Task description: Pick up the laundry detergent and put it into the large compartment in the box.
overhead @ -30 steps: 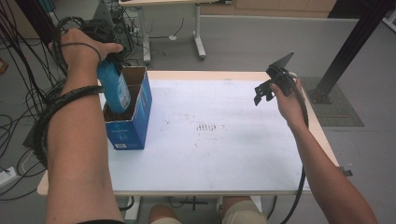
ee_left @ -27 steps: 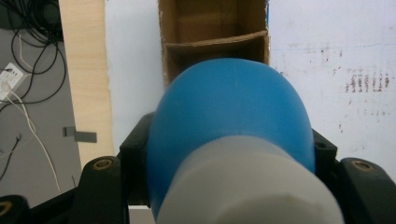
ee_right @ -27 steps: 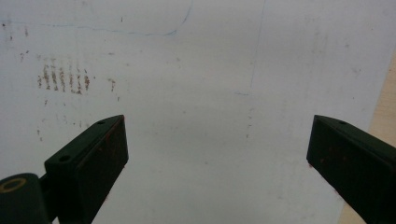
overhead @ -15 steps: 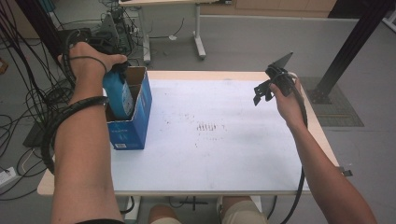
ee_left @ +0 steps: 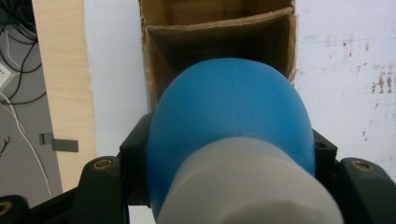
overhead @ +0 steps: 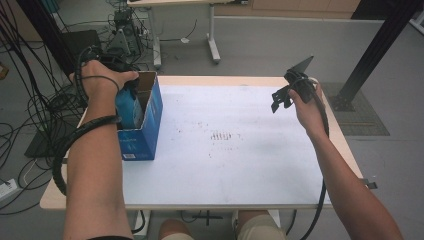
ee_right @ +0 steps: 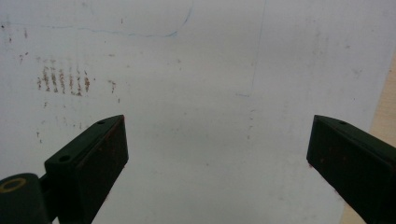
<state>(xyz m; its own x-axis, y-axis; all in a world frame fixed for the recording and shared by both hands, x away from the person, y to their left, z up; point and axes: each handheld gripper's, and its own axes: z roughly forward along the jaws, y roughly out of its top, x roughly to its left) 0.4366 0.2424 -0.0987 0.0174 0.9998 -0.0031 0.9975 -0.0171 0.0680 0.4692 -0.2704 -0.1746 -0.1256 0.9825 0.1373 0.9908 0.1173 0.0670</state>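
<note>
A blue bottle (overhead: 128,108) with a white cap (ee_left: 243,186) hangs partly inside an open blue cardboard box (overhead: 143,136) at the table's left edge. My left gripper (ee_left: 229,149) is shut on the bottle, one black jaw pressed against each side. In the left gripper view the bottle's rounded blue end (ee_left: 229,107) points down into the box's brown inside (ee_left: 219,32). A hand covers most of that gripper in the high view. My right gripper (overhead: 279,100) is held above the table's far right, open, with nothing between its jaws (ee_right: 217,154).
The white table top (overhead: 240,170) bears a patch of small brown marks (overhead: 222,136) near its middle. Cables (overhead: 45,105) hang and lie on the floor at the left. A black post (overhead: 375,50) rises behind the right corner.
My left hand has sunk, taking the blue bottle deeper into the box. The right hand and its gripper have kept still.
</note>
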